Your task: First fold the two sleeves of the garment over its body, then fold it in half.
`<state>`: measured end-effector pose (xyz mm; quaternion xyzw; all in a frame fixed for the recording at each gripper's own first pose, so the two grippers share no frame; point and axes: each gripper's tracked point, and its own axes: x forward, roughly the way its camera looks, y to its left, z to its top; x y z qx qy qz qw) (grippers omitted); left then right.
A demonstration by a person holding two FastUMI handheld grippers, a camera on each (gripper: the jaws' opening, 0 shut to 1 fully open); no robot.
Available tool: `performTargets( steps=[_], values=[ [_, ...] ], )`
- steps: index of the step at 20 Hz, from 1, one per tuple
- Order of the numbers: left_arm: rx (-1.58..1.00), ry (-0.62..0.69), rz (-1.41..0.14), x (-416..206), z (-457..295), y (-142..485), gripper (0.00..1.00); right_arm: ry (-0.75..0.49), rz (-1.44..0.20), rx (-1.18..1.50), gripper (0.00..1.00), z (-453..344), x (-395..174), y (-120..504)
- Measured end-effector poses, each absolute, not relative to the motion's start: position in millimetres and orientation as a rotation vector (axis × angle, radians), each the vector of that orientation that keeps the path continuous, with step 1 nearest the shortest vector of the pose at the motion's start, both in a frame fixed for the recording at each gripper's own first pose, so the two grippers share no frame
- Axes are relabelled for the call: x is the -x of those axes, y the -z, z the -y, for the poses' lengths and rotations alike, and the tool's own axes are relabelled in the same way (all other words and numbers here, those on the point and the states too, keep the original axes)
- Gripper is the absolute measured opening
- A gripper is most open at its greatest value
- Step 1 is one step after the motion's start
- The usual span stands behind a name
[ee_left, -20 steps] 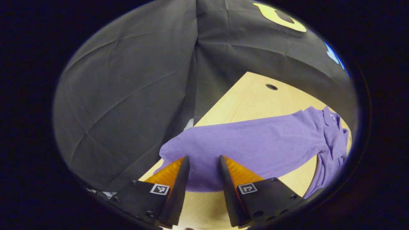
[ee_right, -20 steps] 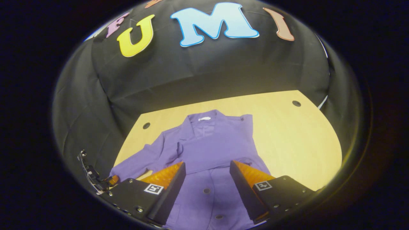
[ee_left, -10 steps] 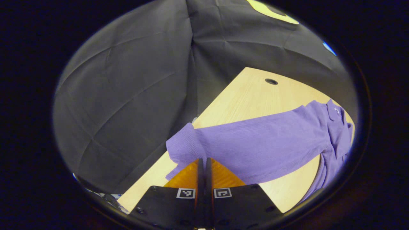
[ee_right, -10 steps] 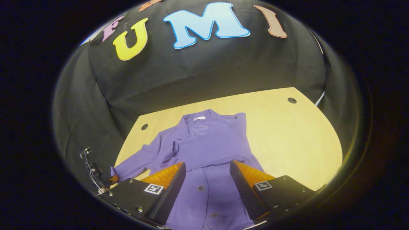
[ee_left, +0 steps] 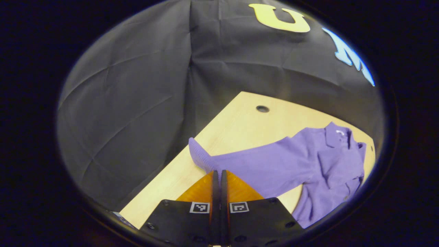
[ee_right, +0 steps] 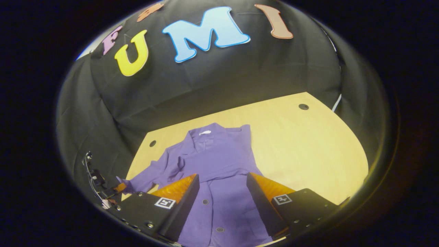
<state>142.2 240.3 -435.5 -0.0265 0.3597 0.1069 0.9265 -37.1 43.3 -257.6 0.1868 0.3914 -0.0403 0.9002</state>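
A purple buttoned garment [ee_right: 219, 154] lies front up on the wooden table [ee_right: 301, 144], collar toward the far wall. One sleeve lies folded across its chest [ee_right: 226, 168]. The other sleeve [ee_left: 260, 164] stretches out sideways toward the table's edge. My left gripper [ee_left: 217, 173] is shut on that sleeve near the cuff [ee_left: 198, 156], which sticks up past the fingertips. In the right gripper view the left gripper [ee_right: 111, 192] shows at the far left, at the end of the sleeve [ee_right: 147, 176]. My right gripper [ee_right: 222, 181] hovers open above the garment's lower front, with nothing between its fingers.
Black cloth walls close in the table on the far side and the sides. Round holes sit near the table's far corners [ee_right: 303, 106] [ee_right: 152, 143] [ee_left: 262, 109]. Bare wood lies to the right of the garment [ee_right: 308, 164].
My left gripper went from open around the cuff to shut on it, then drew the sleeve up and inward. The right gripper stayed open and shifted only slightly.
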Motion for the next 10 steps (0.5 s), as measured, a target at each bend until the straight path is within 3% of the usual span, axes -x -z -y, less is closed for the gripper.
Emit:
performTargets(
  steps=[10],
  values=[
    [0.061, 0.089, -0.648, -188, -22, 378, 0.07, 0.21, -0.773, -0.49, 0.88, 26, 106, 256]
  ],
)
